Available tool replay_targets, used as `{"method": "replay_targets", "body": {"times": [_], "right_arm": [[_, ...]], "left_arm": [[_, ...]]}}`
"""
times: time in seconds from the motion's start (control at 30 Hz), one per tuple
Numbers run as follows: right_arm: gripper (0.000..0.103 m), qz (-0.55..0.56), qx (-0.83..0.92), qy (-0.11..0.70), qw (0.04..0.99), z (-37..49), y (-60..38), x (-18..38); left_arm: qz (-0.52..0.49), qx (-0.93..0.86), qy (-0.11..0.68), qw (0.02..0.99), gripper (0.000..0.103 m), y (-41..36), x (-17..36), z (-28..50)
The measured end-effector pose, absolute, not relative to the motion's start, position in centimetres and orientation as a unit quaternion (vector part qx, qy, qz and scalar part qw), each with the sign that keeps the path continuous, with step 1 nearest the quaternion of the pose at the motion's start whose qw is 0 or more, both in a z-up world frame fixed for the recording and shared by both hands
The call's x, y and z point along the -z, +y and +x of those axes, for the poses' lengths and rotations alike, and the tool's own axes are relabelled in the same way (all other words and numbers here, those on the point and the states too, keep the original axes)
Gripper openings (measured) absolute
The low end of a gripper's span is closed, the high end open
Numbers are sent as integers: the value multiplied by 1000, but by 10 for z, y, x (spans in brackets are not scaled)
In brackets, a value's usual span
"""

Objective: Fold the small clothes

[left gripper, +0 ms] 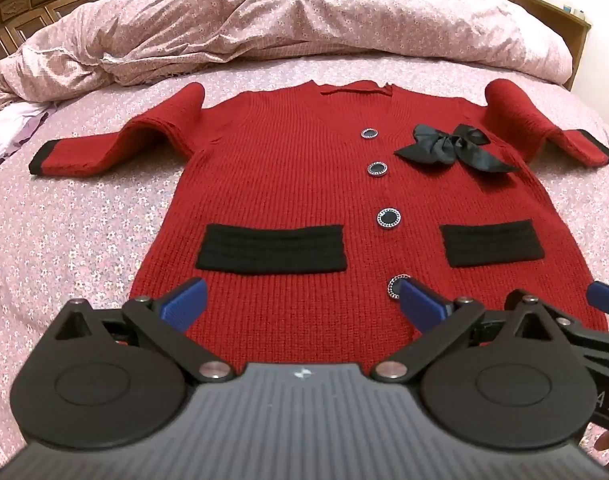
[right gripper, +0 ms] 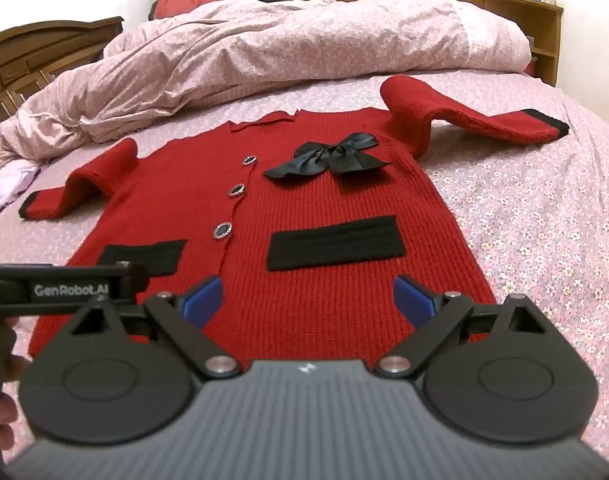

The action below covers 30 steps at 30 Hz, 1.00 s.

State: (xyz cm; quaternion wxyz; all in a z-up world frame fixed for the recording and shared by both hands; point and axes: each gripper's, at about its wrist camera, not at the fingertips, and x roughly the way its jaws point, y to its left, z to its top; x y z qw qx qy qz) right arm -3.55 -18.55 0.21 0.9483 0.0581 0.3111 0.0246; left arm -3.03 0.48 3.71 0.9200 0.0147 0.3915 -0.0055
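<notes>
Jaws on both grippers stand wide apart and hold nothing. Left gripper (left gripper: 300,300) hangs over the hem of the cardigan (left gripper: 304,184), its blue fingers (left gripper: 184,300) spread either side of the lowest button (left gripper: 396,285), which sits just beside the right-hand finger. Right gripper (right gripper: 308,300) hangs over the hem too, further along, at 3 o'clock from the left one; its fingertip shows at the right edge of the left view.

That cardigan (right gripper: 264,208) lies face up and flat on the bed (right gripper: 524,220), neck at 12 o'clock, hem at 6. Three more buttons run up the front. A black bow (left gripper: 452,148) rests on the chest at about 1 o'clock from the middle. Two black pockets (left gripper: 270,248) sit low on the front, one each side of the button line. Both sleeves (left gripper: 116,148) stick out at 9 and 3 o'clock, bent at the elbow, with black cuffs.

Beyond the neck, at 12 o'clock, a pink flowered duvet (left gripper: 284,20) is heaped up. Wooden cabinets (right gripper: 36,52) stand at 10 o'clock, and a wooden headboard shelf (right gripper: 544,36) at 2 o'clock.
</notes>
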Motion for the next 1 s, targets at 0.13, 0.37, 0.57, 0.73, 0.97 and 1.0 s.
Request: {"method": "replay_targets", "body": {"times": [0.13,0.37,0.57,0.73,0.97,1.0], "right_arm": [[94,59,-24,312,948,-36,-185,-3],[94,58,-24,312,948,-36,-185,-2],[94,59,-24,312,948,-36,-185,-2],[94,57,-25,312,948,-36,-187,-4],[94,63,-26,314,947,-36,-186,-2],[94,64,-26,315,947,-36,-186,-1]], "left_arm": [[15,5,392,920,103,5,-37,-30],[15,5,392,920,103,5,-37,-30],[15,5,392,920,103,6,-36,-31],[17,7,393,919,103,7,-34,-31],[18,11,396,918,103,6,-34,-31],[17,13,397,917,103,6,-34,-30]]}}
